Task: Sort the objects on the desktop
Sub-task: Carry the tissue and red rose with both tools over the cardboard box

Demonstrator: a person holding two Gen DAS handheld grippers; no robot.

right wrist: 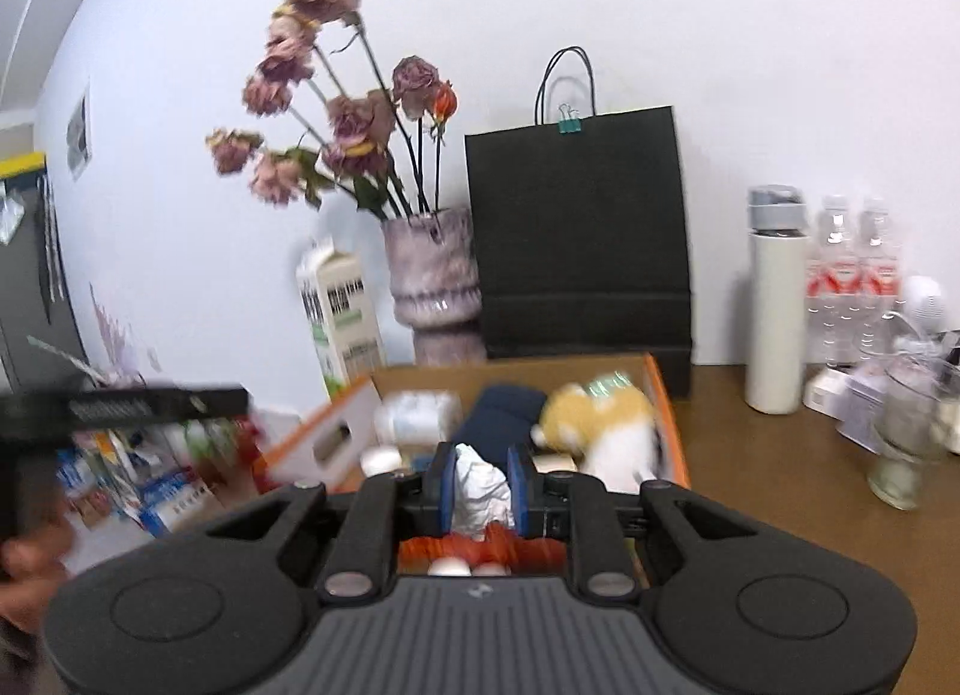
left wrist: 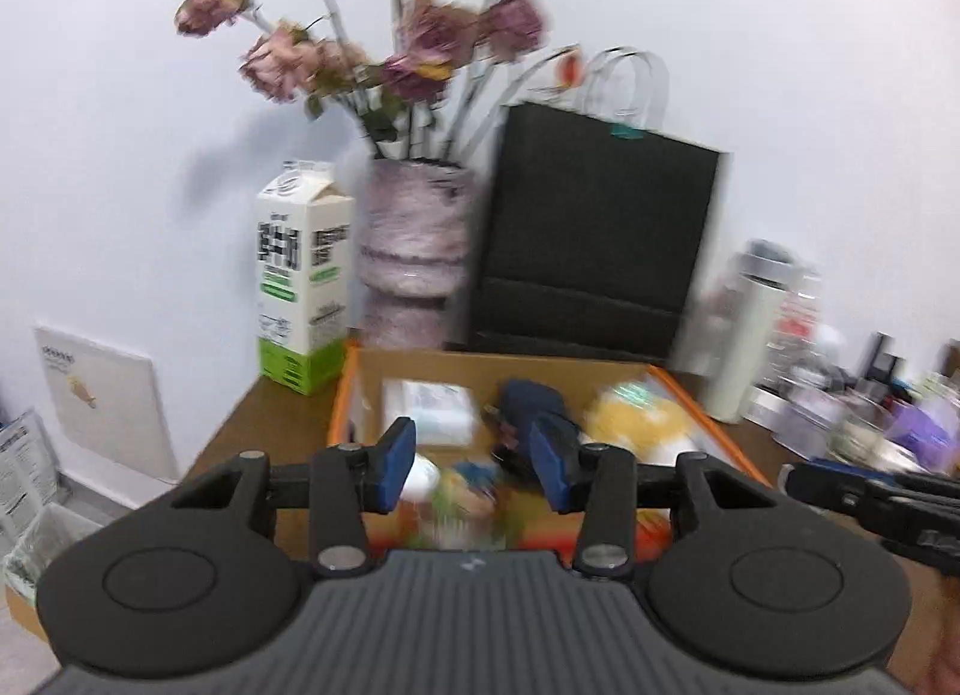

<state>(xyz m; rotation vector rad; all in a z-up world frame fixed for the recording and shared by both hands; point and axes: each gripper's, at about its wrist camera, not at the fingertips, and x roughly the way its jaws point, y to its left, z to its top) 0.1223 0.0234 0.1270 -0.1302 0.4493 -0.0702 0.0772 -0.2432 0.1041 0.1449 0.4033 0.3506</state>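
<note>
Crumpled white tissue sat clenched between the blue pads of the right tongs, held just above the near end of the cardboard box; that was the piece being sorted at this moment, and it had not yet been let go. Left tongs hovered over the same box from the other side with their jaws spread apart and nothing between them, so they looked released and idle. Both tools were held roughly level, pointing forward over the box toward the wall. Inside the box several things already lay gathered: a yellow and white plush toy, a dark blue cloth, a white packet and some small colourful items too blurred to name. The sorting therefore seemed well under way but not finished, since the counter to the right carried a glass jar, small boxes and other clutter near the box. Farther back stood a white flask and clear water bottles, a milk carton, a vase of dried roses and a black paper bag against the wall.
</note>
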